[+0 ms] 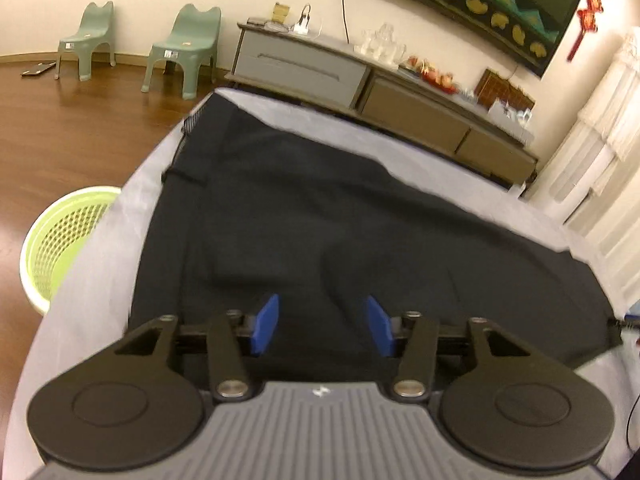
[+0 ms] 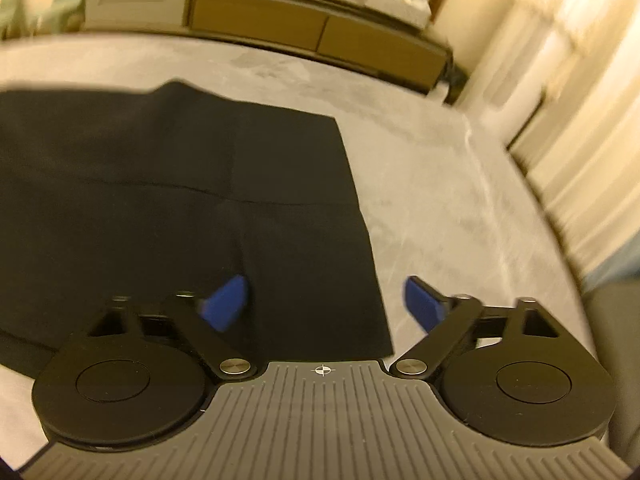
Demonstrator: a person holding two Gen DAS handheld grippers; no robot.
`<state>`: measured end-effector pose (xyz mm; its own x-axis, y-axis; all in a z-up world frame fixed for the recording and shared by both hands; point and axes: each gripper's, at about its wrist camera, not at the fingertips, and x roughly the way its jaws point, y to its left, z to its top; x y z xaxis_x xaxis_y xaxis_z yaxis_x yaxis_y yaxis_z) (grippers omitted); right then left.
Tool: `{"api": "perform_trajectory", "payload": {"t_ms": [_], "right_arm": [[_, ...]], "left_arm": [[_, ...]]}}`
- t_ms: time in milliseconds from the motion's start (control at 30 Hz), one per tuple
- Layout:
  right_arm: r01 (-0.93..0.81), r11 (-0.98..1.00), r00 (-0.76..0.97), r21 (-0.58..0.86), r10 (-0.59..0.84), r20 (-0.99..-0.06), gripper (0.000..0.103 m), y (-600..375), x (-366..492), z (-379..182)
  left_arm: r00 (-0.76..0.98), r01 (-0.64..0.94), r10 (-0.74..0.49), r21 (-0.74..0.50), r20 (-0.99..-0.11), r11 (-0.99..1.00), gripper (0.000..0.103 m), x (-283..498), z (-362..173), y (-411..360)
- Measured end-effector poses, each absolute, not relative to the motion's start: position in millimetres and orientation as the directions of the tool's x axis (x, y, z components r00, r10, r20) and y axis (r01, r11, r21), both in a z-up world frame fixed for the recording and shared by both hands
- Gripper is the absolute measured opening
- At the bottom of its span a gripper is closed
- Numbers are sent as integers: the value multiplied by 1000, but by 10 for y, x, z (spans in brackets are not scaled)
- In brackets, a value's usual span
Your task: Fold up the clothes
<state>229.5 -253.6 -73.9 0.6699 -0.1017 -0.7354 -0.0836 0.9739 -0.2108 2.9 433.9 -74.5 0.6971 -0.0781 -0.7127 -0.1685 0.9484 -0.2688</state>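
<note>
A dark navy, nearly black cloth garment [image 1: 320,208] lies spread flat on a pale grey fabric-covered table [image 2: 460,208], one squared end toward the right, a horizontal seam or fold line running across it in the right wrist view. The left gripper [image 1: 322,322] hangs above the near part of the cloth with its blue-tipped fingers [image 1: 266,322] apart and nothing between them. The right gripper [image 2: 326,304] is spread wider, straddling the garment's right edge, one blue pad over the cloth, the other over the bare covering; it too grips nothing.

Whether the cloth is already doubled over or lies in a single layer cannot be settled: the scene fits both a garment laid out for folding and one partly folded.

Risks, as a judgement: if a gripper pinches only the top layer, or takes the table covering with it, any fold could drag crooked or bunch the cloth.

Both views are blurred. The garment's left part runs out of the right wrist view, and its near edge is hidden under the gripper bodies. A lime-green perforated plastic laundry basket [image 1: 60,248] stands on the wooden floor beside the table, its contents unseen.
</note>
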Motion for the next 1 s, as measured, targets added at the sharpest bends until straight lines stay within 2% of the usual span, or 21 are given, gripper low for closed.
{"api": "perform_trajectory", "payload": {"t_ms": [100, 233, 333, 367, 400, 433, 467, 500, 533, 600, 700, 867, 1000], "right_arm": [[-8, 996, 666, -87, -59, -744, 89, -2790, 2247, -648], [111, 990, 667, 82, -13, -745, 89, -3210, 2133, -606], [108, 986, 654, 130, 28, -756, 88, -3275, 2091, -715], [95, 989, 648, 114, 26, -762, 84, -3234, 2088, -764], [71, 993, 643, 98, 30, -765, 74, -3174, 2075, -804], [47, 996, 638, 82, 33, -769, 73, -3113, 2063, -845], [19, 998, 635, 58, 33, -772, 67, -3038, 2043, -879], [-14, 1000, 639, 19, 24, -769, 48, -2935, 2002, -888], [-28, 1000, 645, 10, 26, -764, 41, -2893, 1970, -887], [-56, 998, 657, -9, 30, -753, 11, -2808, 1905, -885], [-89, 993, 672, -71, 8, -741, 3, -2700, 1792, -880], [-16, 997, 655, -74, -45, -754, 3, -3038, 1603, -840], [117, 982, 629, -151, -191, -754, 4, -3416, 1516, -844]], "left_arm": [[690, -137, -107, -274, -716, 952, 53, -51, -756, 4148], [687, -148, -130, -312, -715, 938, 54, 22, -889, 3995], [692, -177, -123, -333, -711, 926, 54, 65, -941, 3937], [699, -182, -123, -342, -704, 922, 54, 81, -937, 3938], [703, -187, -121, -346, -701, 919, 54, 105, -938, 3938], [705, -193, -118, -348, -699, 917, 54, 131, -941, 3936], [707, -198, -114, -351, -698, 915, 54, 156, -944, 3933], [706, -203, -111, -349, -700, 915, 54, 176, -940, 3926], [703, -206, -110, -348, -703, 915, 54, 201, -939, 3914], [697, -209, -112, -350, -708, 913, 54, 270, -940, 3885], [697, -201, -110, -341, -709, 919, 54, 389, -923, 3812], [706, -186, -116, -341, -699, 921, 54, 425, -897, 3808], [722, -234, -90, -364, -686, 902, 54, 313, -864, 4011]]}}
